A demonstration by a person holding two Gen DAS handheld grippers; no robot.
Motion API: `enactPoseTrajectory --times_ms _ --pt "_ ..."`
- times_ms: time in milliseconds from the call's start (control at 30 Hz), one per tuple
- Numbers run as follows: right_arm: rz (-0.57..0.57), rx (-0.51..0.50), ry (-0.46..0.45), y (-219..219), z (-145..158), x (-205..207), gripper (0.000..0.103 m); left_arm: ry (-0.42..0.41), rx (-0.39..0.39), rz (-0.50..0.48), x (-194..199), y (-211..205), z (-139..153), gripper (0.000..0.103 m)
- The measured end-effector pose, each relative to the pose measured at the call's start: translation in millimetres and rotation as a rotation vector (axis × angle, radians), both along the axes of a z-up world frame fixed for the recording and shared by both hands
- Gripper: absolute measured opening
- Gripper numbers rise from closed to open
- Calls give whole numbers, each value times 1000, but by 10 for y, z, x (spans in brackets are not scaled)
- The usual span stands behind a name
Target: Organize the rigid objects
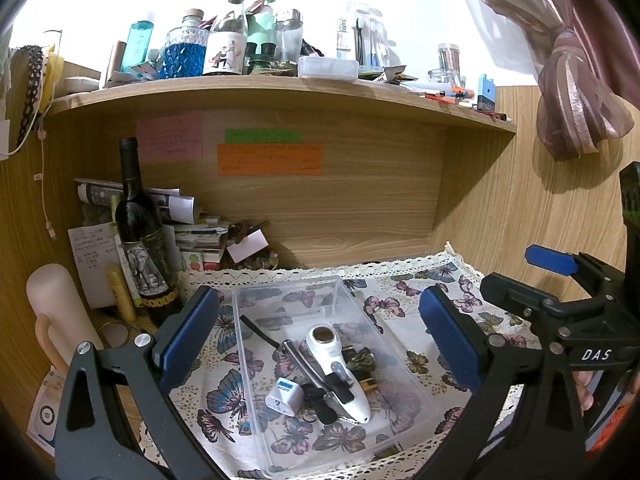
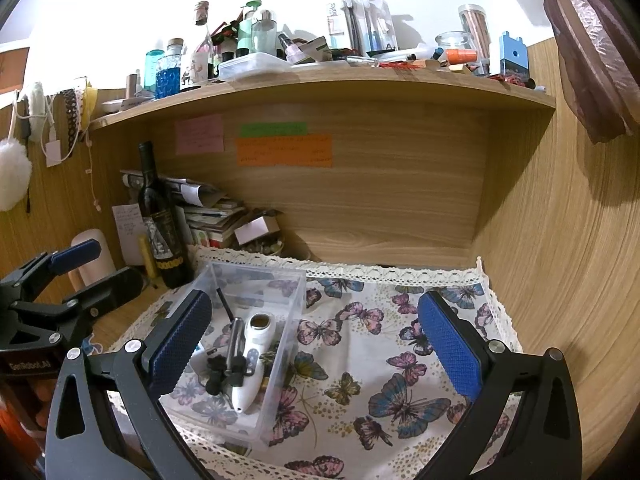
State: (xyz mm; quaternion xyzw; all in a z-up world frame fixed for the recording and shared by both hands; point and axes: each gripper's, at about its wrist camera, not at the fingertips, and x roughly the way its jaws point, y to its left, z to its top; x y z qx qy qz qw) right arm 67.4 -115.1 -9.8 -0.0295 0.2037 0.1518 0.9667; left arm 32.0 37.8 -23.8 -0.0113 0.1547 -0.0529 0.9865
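Observation:
A clear plastic box (image 1: 280, 292) (image 2: 296, 276) stands on a butterfly-print cloth (image 1: 460, 300) (image 2: 360, 360). Inside lie a white handheld device (image 1: 336, 364) (image 2: 254, 356), a metal rod (image 1: 304, 364) (image 2: 236, 340), a white plug adapter (image 1: 282, 398), a black cable (image 1: 260, 332) and small dark parts (image 1: 362, 358). My left gripper (image 1: 316, 336) is open and empty, its fingers straddling the box from above. My right gripper (image 2: 316, 344) is open and empty over the cloth, just right of the box. Each gripper also shows in the other's view: the right (image 1: 560, 280), the left (image 2: 60, 276).
A dark wine bottle (image 1: 140, 232) (image 2: 160, 216), a stack of papers (image 1: 192, 232) and a pale cylinder (image 1: 56, 304) stand left of the cloth. A wooden shelf (image 1: 280, 92) overhead holds several bottles and jars. Wooden walls close the back and right.

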Motion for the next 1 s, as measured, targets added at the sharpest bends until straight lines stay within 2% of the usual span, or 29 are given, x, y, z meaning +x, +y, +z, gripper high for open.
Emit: enactPoseTrajectory --times_ms 1000 --pt "-29 15 42 86 -59 48 103 35 -45 -15 63 34 -91 102"
